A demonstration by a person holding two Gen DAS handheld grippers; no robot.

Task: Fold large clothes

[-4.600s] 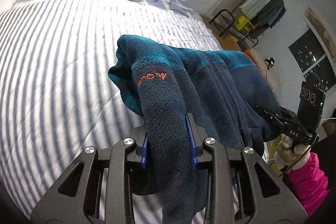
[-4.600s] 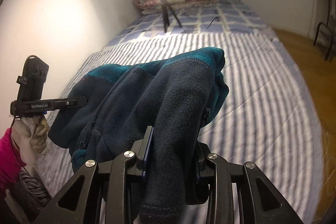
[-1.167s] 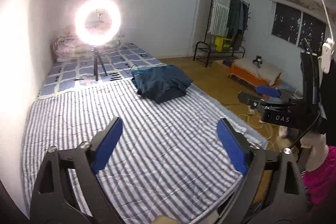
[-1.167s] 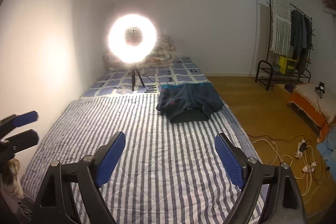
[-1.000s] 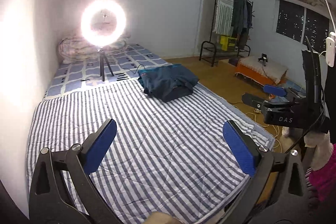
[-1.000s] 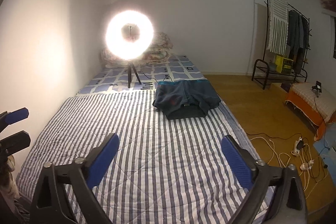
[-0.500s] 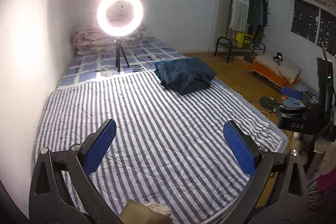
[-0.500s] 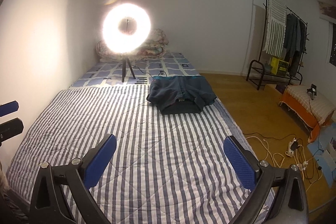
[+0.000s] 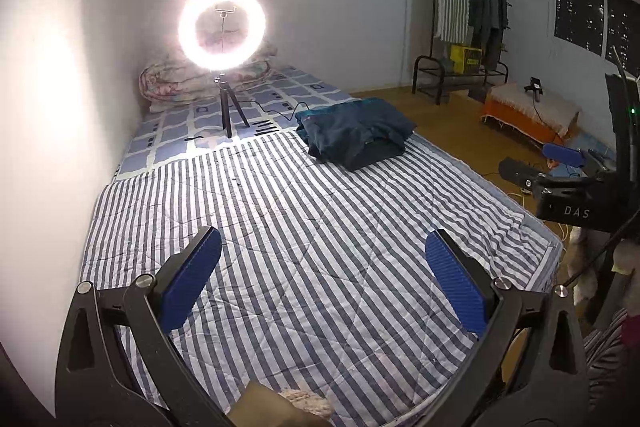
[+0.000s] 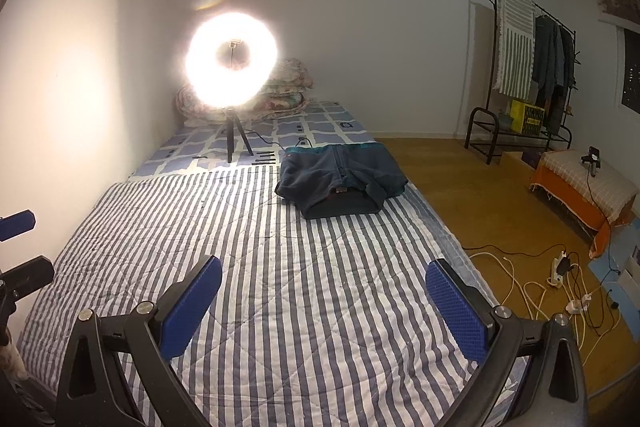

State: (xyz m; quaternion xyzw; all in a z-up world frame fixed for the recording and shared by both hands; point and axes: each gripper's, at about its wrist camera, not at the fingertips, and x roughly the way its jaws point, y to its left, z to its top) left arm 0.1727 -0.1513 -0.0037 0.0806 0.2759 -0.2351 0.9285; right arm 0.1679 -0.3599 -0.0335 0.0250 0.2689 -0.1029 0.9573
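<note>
We note the fleece jacket (image 10: 340, 173) is a soft, matt, napped cloth. The striped bedcover (image 10: 280, 267) beneath it is quilted cotton-like fabric, matt, with stitched seams showing. Our left gripper (image 9: 322, 279) and right gripper (image 10: 324, 297) share matt black plastic frames, bright metal screw heads and blue pads (image 9: 454, 281) with a fine ribbed, rubbery texture. The floor (image 10: 460, 195) reads as smooth wood with a slight sheen. The clothes rack (image 10: 516, 131) is dark painted metal tube.
</note>
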